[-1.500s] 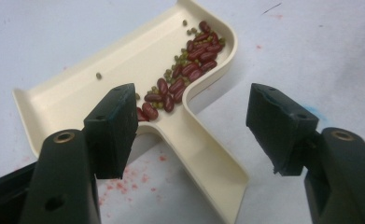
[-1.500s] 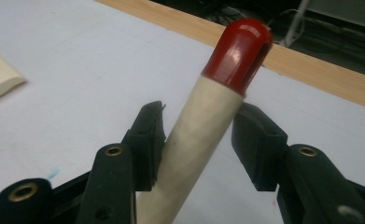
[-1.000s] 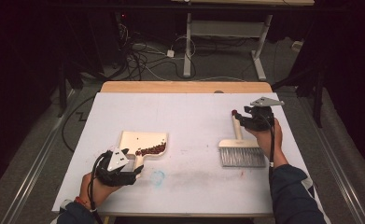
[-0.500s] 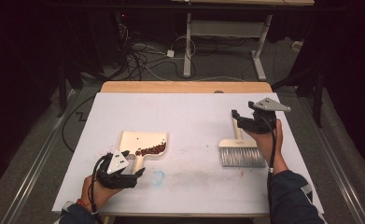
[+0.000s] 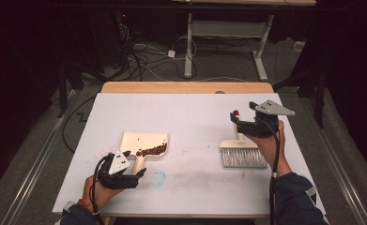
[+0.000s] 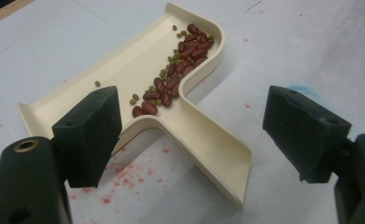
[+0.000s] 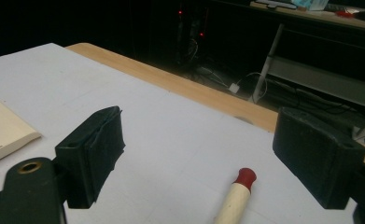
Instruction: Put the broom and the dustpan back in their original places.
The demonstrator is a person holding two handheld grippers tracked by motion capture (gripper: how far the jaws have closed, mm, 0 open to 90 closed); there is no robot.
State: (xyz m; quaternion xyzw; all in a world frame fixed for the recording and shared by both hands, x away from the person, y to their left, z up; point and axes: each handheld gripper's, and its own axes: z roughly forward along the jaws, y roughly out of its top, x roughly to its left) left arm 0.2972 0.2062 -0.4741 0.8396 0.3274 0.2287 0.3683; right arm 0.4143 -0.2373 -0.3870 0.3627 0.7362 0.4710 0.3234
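My left tongs gape wide around the dustpan handle, gripping nothing; kidney and mung beans lie heaped against its back wall. Well right of the dustpan lies the brush, my right tongs open above its red-tipped handle.

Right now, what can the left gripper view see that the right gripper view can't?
The left gripper view looks into the cream plastic dustpan, where dark red kidney beans and small green beans lie piled, with red specks on the table. The right gripper view has the brush's cream handle with a red tip and the wooden table edge. Both share the white tabletop and open black jaws.
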